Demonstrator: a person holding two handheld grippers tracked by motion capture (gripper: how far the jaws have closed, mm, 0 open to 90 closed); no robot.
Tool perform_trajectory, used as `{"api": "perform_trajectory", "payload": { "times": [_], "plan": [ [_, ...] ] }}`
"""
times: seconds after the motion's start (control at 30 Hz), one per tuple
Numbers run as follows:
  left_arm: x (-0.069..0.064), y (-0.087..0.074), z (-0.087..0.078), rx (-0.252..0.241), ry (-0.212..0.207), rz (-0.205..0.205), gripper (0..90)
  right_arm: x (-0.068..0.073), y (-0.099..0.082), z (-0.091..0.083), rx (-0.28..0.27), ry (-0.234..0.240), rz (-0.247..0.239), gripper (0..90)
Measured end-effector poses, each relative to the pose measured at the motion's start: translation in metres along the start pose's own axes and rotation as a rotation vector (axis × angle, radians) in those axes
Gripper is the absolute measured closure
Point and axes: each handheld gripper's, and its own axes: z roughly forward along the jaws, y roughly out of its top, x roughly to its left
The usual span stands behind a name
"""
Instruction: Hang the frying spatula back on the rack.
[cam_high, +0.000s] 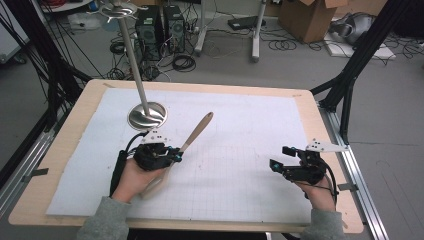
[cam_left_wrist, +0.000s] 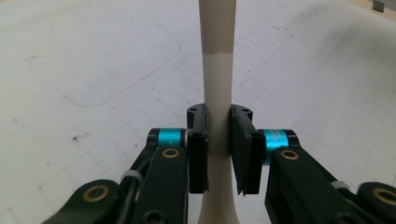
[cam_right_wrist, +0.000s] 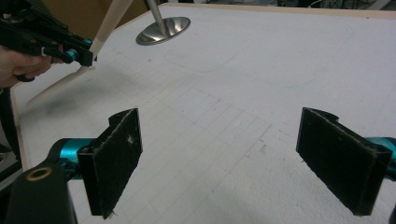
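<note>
Table (cam_high: 300, 107) and white mat carry a steel stand (cam_high: 146, 115). Left gripper (cam_high: 170, 156) clamps the spatula (cam_high: 196, 133) mid-handle, lifted and tilted near the stand's base; likely a carry toward it, needing careful aiming. Right gripper (cam_high: 280, 157) rests open, empty.

The spatula (cam_left_wrist: 218, 70) runs off the left gripper view's top and bottom edges — its blade end unseen there.

Only the steel stand (cam_high: 146, 115) beyond the left claw (cam_high: 175, 156) interrupts the open mat (cam_high: 240, 150).
</note>
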Motion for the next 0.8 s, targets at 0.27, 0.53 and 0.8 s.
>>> {"api": "perform_trajectory", "payload": {
  "times": [0.27,0.53,0.8],
  "plan": [
    [0.016,-0.003,-0.021,-0.033,0.001,-0.009,77.4,0.0,-0.002,0.0,0.004,-0.002,0.005,13.5],
    [0.026,-0.007,-0.033,-0.046,0.033,-0.014,77.5,0.0,-0.003,0.002,0.016,-0.01,0.004,13.5],
    [0.029,-0.009,-0.042,-0.073,0.05,-0.028,77.5,0.0,-0.004,0.002,0.016,-0.008,0.0,13.5]
  ]
}}
